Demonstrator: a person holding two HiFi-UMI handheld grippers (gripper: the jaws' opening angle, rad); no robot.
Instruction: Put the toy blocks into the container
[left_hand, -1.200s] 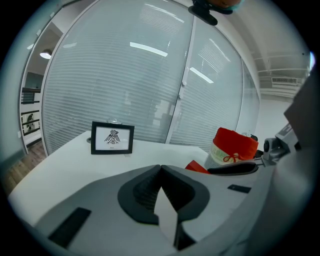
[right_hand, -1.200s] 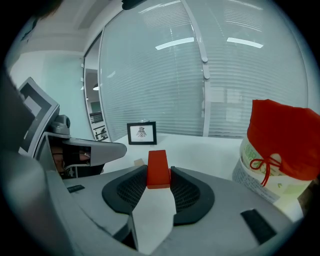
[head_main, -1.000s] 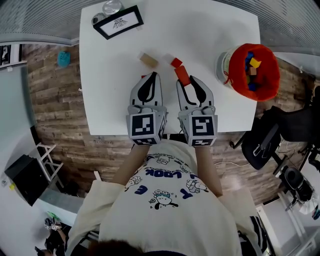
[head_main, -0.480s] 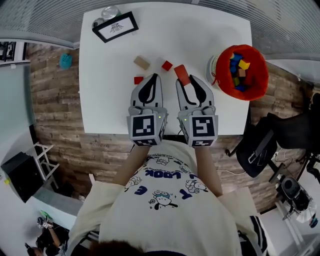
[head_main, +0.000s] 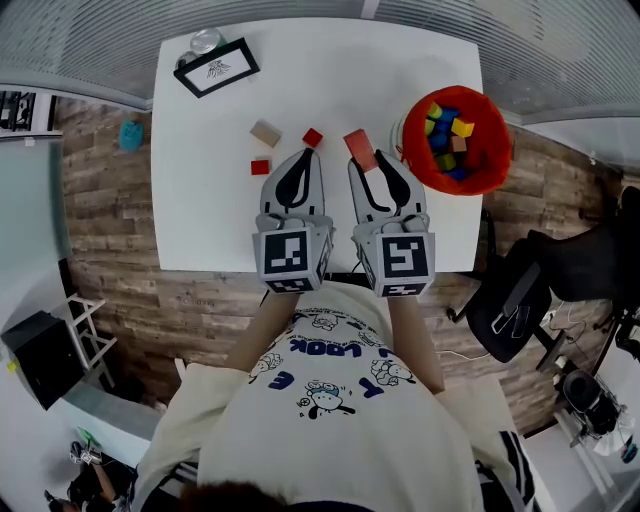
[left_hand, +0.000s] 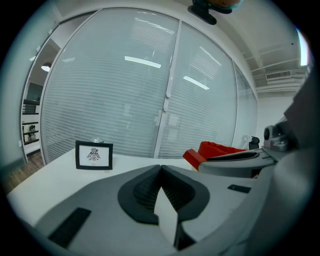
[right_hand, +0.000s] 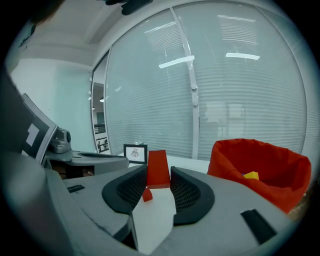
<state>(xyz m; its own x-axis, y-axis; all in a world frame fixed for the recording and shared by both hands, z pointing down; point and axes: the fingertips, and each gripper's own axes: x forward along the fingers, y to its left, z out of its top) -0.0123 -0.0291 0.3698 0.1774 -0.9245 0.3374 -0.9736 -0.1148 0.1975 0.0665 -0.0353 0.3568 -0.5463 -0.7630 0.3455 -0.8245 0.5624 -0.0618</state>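
Note:
My right gripper (head_main: 372, 160) is shut on a long red block (head_main: 358, 148), held above the white table (head_main: 220, 210); the same block (right_hand: 158, 169) stands upright between its pads. The red fabric container (head_main: 455, 140) with several coloured blocks sits at the table's right edge, just right of that gripper. My left gripper (head_main: 306, 152) is shut and empty, its jaws meeting at the tip (left_hand: 160, 167). On the table lie a tan block (head_main: 265, 133) and two small red blocks (head_main: 313, 137) (head_main: 260, 167).
A black picture frame (head_main: 211, 67) and a metal can (head_main: 205, 42) stand at the table's far left corner. A white cup rim (head_main: 402, 140) touches the container's left side. A black office chair (head_main: 520, 290) stands right of the table.
Both grippers have moved right across the table and risen, the right one still carrying the red block. The container is now nearer the right gripper, and a small red block shows left of the left gripper.

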